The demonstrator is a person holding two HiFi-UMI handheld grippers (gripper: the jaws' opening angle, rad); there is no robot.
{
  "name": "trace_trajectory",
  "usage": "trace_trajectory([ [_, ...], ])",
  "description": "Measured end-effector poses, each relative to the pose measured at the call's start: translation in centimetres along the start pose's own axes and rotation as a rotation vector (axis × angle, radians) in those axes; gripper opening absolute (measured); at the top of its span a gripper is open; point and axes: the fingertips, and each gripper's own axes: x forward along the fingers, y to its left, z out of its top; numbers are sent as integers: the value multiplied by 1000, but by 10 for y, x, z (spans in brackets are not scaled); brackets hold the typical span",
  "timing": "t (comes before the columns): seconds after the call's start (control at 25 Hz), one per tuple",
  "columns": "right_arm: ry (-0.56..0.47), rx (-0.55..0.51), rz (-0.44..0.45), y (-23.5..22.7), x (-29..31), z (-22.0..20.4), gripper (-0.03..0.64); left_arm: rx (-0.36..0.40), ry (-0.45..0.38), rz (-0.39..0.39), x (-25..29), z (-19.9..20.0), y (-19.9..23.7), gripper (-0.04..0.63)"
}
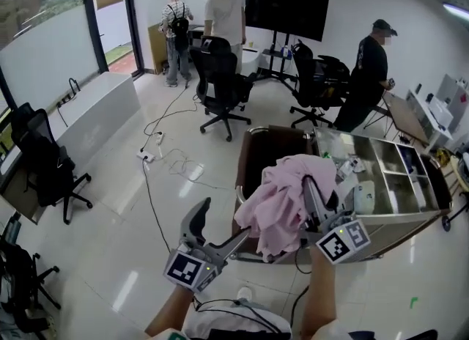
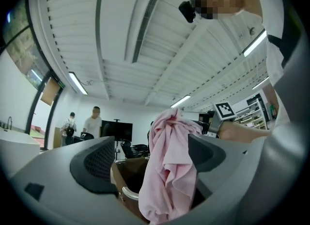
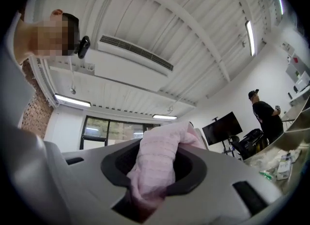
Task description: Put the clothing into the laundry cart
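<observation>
Your right gripper (image 1: 314, 187) pinched the one pale pink fabric garment (image 1: 278, 203), hanging long-axis down over the brown laundry cart's (image 1: 249, 157) near edge; your left gripper (image 1: 218, 226) stood wide.

Count off your head view:
- Grippers: two, the left gripper (image 1: 220, 232) and the right gripper (image 1: 315, 199).
- Marker cubes: two, a left cube (image 1: 189, 269) and a right cube (image 1: 343, 242).
- Pink garment (image 1: 282, 199): one, pinched between your right fingers (image 3: 196, 168).
- Laundry cart (image 1: 267, 152): one, just past both sets of fingertips.
- Metal shelf trolley (image 1: 396, 217): one, right of your right fingers.
- People: three, all well beyond your fingers. They are a backpack wearer (image 1: 176, 31), a white-shirt person (image 1: 226, 12) and a dark-clothed person in a cap (image 1: 370, 67).
- TV screen (image 1: 286, 10): one.
- Office chairs (image 1: 220, 82): at least five. The overlapping ones far out can't be split.
- Power strip (image 1: 146, 157): one.
</observation>
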Motion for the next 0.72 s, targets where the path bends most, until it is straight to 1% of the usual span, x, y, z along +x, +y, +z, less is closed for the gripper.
trace_trajectory([
  [0.08, 95, 41, 10, -21, 19, -32, 163, 3, 13, 29, 15, -7, 6, 448],
  [0.2, 297, 104, 28, -50, 35, -95, 173, -28, 34, 64, 40, -11, 8, 448],
  [0.28, 438, 112, 37, -62, 38, -136, 184, -16, 46, 81, 52, -21, 13, 448],
  [0.32, 491, 109, 34, -68, 38, -152, 197, -16, 53, 84, 58, -24, 14, 448],
  [0.36, 526, 105, 22, -73, 39, -163, 228, -32, 62, 83, 65, -24, 13, 448],
  [0.44, 560, 88, -14, -85, 41, -177, 355, -49, 74, 80, 76, -26, 15, 448],
  [0.48, 576, 77, -28, -90, 42, -182, 430, -36, 77, 81, 78, -32, 20, 448],
  [0.52, 597, 68, -34, -95, 44, -187, 462, -17, 78, 83, 80, -40, 27, 448],
  [0.6, 655, 66, -22, -102, 46, -195, 463, -10, 76, 79, 87, -49, 37, 448],
  [0.72, 735, 54, 45, -100, 40, -201, 463, -26, 79, 45, 101, -52, 42, 448],
])
